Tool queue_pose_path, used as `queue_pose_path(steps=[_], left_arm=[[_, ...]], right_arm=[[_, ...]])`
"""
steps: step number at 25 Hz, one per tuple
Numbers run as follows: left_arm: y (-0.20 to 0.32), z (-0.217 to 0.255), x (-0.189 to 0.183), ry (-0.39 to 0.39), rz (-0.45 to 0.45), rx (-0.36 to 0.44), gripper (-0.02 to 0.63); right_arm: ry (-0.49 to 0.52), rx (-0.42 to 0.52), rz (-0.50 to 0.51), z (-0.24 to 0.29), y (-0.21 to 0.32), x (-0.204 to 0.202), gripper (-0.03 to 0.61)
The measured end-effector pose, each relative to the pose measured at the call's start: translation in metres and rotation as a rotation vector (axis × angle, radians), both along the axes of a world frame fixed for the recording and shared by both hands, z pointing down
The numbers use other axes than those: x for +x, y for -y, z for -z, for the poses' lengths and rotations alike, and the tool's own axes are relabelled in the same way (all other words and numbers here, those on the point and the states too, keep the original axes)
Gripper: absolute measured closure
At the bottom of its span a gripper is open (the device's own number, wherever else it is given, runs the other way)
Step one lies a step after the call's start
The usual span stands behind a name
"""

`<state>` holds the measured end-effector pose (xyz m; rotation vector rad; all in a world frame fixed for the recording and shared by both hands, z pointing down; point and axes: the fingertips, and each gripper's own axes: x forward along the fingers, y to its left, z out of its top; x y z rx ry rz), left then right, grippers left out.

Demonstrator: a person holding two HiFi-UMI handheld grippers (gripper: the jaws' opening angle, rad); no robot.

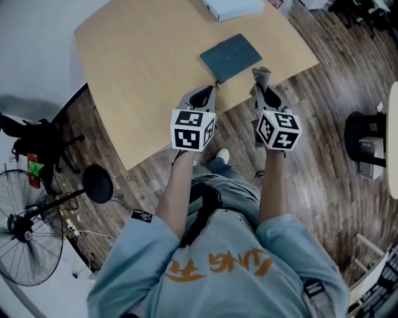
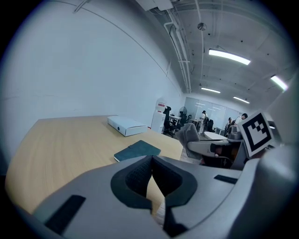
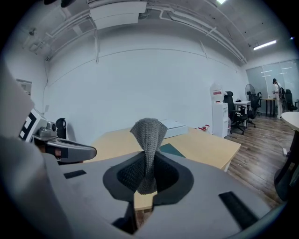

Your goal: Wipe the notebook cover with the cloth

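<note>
Presently, the grey knitted cloth [image 3: 148,135] is held by the right tongs [image 3: 146,179], whose jaws are closed on its lower part, so that the free end stands up above them in a loose fold. The left tongs [image 2: 152,163] are closed as well, pad against pad, and nothing is seen between them. Both tongs are kept side by side at the near edge of the wooden desk [image 1: 143,68], raised above its surface. The dark teal notebook [image 1: 231,57] lies shut and flat on the desk, near this edge, ahead of the two tongs and about between them; it is touched by neither. Its long axis is turned diagonally in the head view, from near-left to far-right, so one corner points toward the left tongs and one long side is presented to the right tongs. A white box [image 1: 233,7] is placed farther back, apart from the notebook. The wiping is judged as not yet begun, because the cloth is in the air and no contact with the cover is made. For the coming move, the right tongs must be brought forward, slightly to the left and down, until the cloth is laid on the cover. The strokes would best be led along the diagonal, while the near corner could be pinned by the left tongs, which are close to it.
</note>
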<state>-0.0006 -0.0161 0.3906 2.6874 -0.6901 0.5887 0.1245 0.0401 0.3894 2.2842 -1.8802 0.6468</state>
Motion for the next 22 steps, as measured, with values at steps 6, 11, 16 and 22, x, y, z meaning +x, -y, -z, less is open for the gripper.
queue_pose_path(steps=[6,11,16,22], left_arm=[[0.003,-0.015,-0.005,0.026,0.011,-0.027,0.597],[0.011,-0.035,-0.014,0.031,0.037,-0.088,0.597],[0.024,-0.059,-0.013,0.013,0.061,-0.162,0.597],[0.050,-0.060,-0.009,-0.033,0.053,-0.202,0.595]], right_arm=[[0.035,-0.025,0.044,-0.018,0.019,-0.011,0.548],[0.066,-0.078,0.078,-0.046,0.037,-0.027,0.549],[0.056,-0.156,0.115,-0.069,0.050,-0.035,0.549],[0.044,-0.209,0.116,-0.079,0.076,-0.046,0.549]])
